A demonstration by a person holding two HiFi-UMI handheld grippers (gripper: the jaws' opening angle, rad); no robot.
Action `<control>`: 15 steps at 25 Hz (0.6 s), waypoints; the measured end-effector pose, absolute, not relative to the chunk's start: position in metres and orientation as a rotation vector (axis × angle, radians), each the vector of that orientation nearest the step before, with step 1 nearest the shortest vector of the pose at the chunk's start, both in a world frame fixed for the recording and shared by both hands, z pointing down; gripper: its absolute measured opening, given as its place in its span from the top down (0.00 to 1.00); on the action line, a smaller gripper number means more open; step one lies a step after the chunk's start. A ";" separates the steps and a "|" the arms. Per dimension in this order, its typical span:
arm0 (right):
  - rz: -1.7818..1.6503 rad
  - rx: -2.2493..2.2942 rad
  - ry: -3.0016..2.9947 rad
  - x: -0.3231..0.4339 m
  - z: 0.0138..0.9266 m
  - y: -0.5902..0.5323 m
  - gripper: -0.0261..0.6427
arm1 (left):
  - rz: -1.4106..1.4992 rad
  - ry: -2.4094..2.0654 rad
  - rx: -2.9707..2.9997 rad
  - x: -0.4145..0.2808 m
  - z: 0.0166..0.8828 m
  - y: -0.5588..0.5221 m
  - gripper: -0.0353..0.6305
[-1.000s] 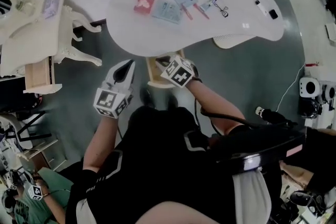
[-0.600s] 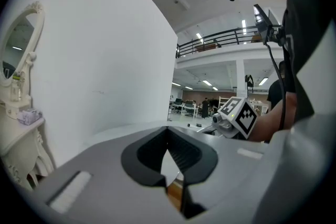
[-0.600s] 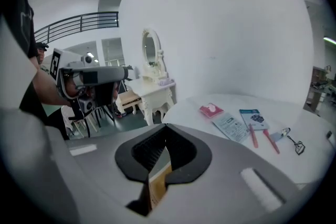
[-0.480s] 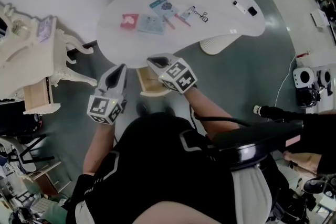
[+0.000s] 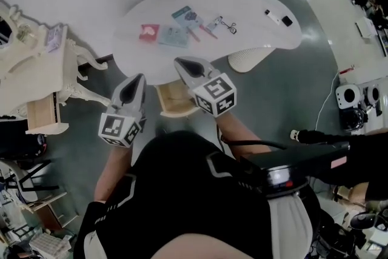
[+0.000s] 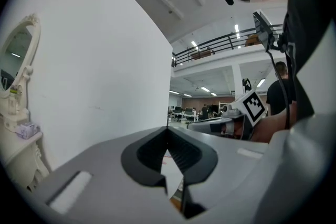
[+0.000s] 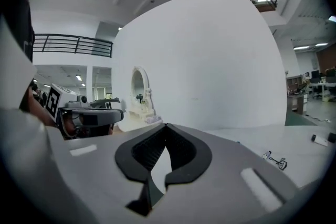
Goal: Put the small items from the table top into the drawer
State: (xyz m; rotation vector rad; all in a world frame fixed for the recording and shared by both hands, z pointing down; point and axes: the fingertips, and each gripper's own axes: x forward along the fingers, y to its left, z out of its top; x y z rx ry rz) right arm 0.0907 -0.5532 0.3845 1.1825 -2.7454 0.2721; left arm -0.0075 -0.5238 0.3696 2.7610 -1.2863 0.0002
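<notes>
Small items lie on the white table: a red packet, two teal packets, pink pens, an eyelash curler and a small black-and-white item. Below the table's near edge a wooden drawer stands pulled out. My left gripper hangs shut and empty to the left of the drawer. My right gripper is shut and empty above the drawer, its tips at the table's near edge. Each gripper shows in the other's view.
A white ornate vanity with a mirror stands to the left. A white ribbed stool sits under the table's right part. White devices and a cable lie on the grey floor at the right.
The right gripper has swung from pointing left over the drawer to pointing up at the table edge. The left gripper has barely moved. The head view has shifted.
</notes>
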 end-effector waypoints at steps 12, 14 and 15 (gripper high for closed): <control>0.241 1.269 -2.758 0.099 0.365 -0.554 0.96 | -0.014 -1.325 2.740 -0.016 0.362 -0.524 0.95; 0.247 1.263 -2.756 0.098 0.365 -0.556 0.96 | -0.016 -1.331 2.743 -0.018 0.361 -0.525 0.95; 0.245 1.262 -2.753 0.098 0.365 -0.557 0.96 | -0.016 -1.333 2.746 -0.019 0.361 -0.525 0.95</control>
